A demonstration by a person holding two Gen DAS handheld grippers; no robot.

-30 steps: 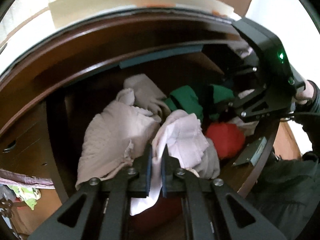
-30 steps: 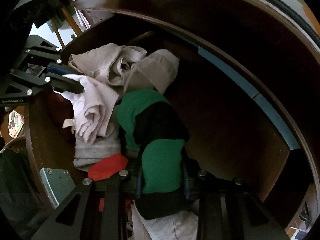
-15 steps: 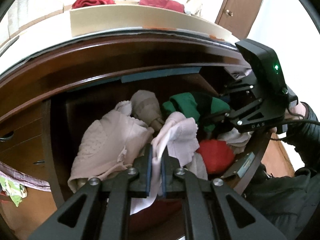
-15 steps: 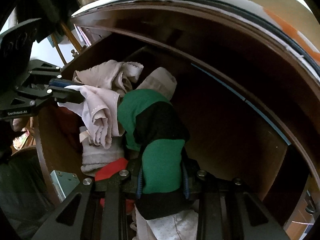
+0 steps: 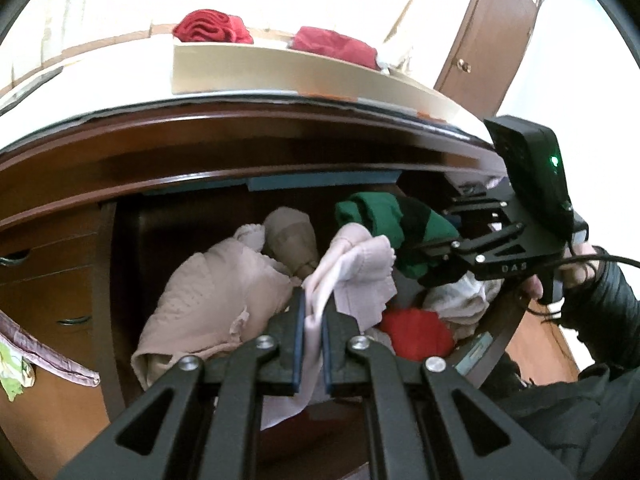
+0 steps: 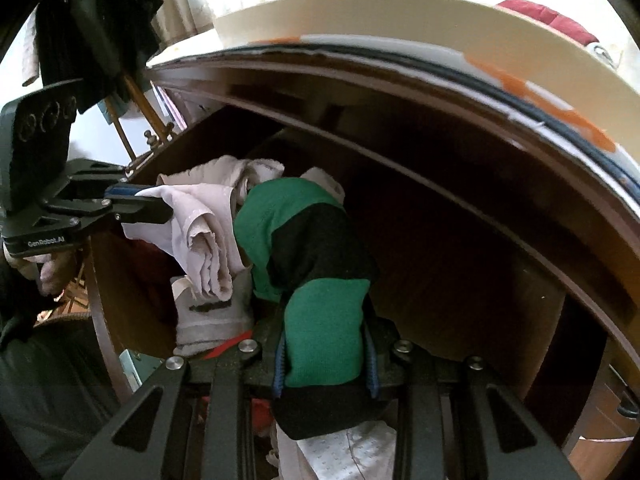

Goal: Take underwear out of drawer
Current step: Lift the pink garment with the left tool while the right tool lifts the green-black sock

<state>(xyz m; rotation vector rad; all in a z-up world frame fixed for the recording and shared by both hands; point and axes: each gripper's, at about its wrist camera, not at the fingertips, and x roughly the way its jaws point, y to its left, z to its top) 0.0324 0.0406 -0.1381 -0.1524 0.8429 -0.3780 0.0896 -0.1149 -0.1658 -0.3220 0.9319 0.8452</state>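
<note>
An open dark wooden drawer (image 5: 120,272) (image 6: 460,280) holds a pile of underwear. My left gripper (image 5: 313,308) (image 6: 160,206) is shut on a pale pink garment (image 5: 360,272) (image 6: 200,240), which hangs lifted above the pile. My right gripper (image 6: 326,344) (image 5: 424,256) is shut on a green and black garment (image 6: 320,264) (image 5: 384,216), raised over the drawer's right part. A beige lace piece (image 5: 216,300) lies at the left of the drawer, a red piece (image 5: 416,332) and a white-grey piece (image 6: 212,320) beneath the lifted ones.
A cream tray (image 5: 280,72) (image 6: 400,20) on the dresser top above the drawer carries red folded garments (image 5: 212,28). Lower drawers with handles (image 5: 72,322) are at the left. A brown door (image 5: 492,40) stands at the back right. A person's dark sleeve (image 5: 608,300) is at the right.
Both grippers have risen and drawn back from the drawer with their garments. The pink and the green-black pieces hang higher above the pile, and the dresser top with the tray has come into view.
</note>
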